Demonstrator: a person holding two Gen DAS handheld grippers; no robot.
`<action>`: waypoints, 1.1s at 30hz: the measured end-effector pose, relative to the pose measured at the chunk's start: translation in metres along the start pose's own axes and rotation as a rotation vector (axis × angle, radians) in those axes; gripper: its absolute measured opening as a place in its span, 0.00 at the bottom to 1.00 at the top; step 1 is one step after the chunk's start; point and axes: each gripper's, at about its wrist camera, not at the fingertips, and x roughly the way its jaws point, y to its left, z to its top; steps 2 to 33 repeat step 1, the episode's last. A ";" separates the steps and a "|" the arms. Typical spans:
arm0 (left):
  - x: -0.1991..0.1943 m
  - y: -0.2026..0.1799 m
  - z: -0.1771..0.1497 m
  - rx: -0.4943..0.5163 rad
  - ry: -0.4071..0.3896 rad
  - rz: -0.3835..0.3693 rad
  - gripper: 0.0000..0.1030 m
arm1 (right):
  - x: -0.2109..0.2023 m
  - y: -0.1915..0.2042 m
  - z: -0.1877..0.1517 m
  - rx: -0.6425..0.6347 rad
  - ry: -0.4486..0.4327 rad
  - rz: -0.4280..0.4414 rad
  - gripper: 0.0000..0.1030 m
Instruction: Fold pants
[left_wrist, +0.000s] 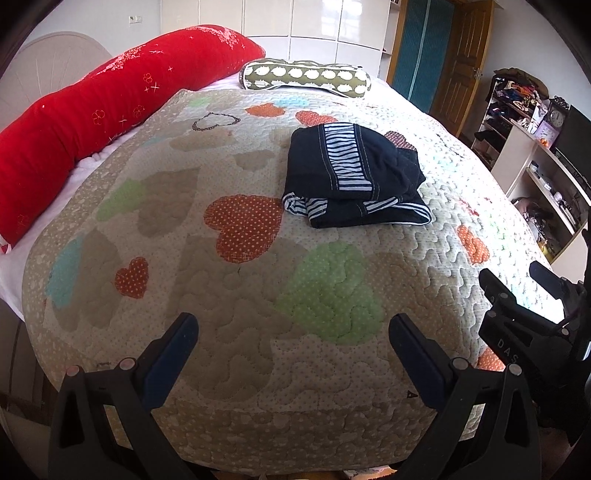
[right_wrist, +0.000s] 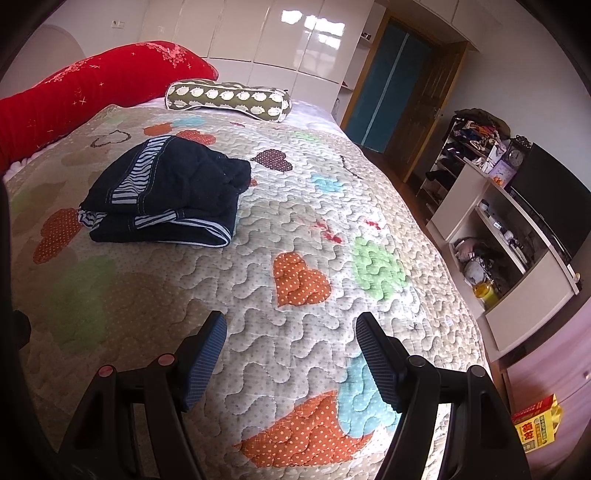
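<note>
Dark navy pants (left_wrist: 354, 173) with blue-and-white striped side bands lie folded in a compact bundle on the quilted bedspread (left_wrist: 221, 295). They also show in the right wrist view (right_wrist: 166, 192), at the far left. My left gripper (left_wrist: 293, 332) is open and empty, hovering over the bed's near edge, well short of the pants. My right gripper (right_wrist: 290, 332) is open and empty above the quilt (right_wrist: 332, 229), to the right of the pants. The right gripper's body shows at the right edge of the left wrist view (left_wrist: 524, 314).
A long red pillow (left_wrist: 92, 110) lies along the bed's left side and an olive patterned bolster (left_wrist: 306, 77) at its head. A white shelf unit (right_wrist: 517, 236) with clutter and a dark screen stands right of the bed. A yellow bag (right_wrist: 537, 424) sits on the floor.
</note>
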 end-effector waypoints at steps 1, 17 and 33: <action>0.002 0.000 0.001 -0.001 0.002 0.002 0.99 | 0.003 -0.002 0.002 -0.001 0.001 0.003 0.74; 0.002 0.000 0.001 -0.001 0.002 0.002 0.99 | 0.003 -0.002 0.002 -0.001 0.001 0.003 0.74; 0.002 0.000 0.001 -0.001 0.002 0.002 0.99 | 0.003 -0.002 0.002 -0.001 0.001 0.003 0.74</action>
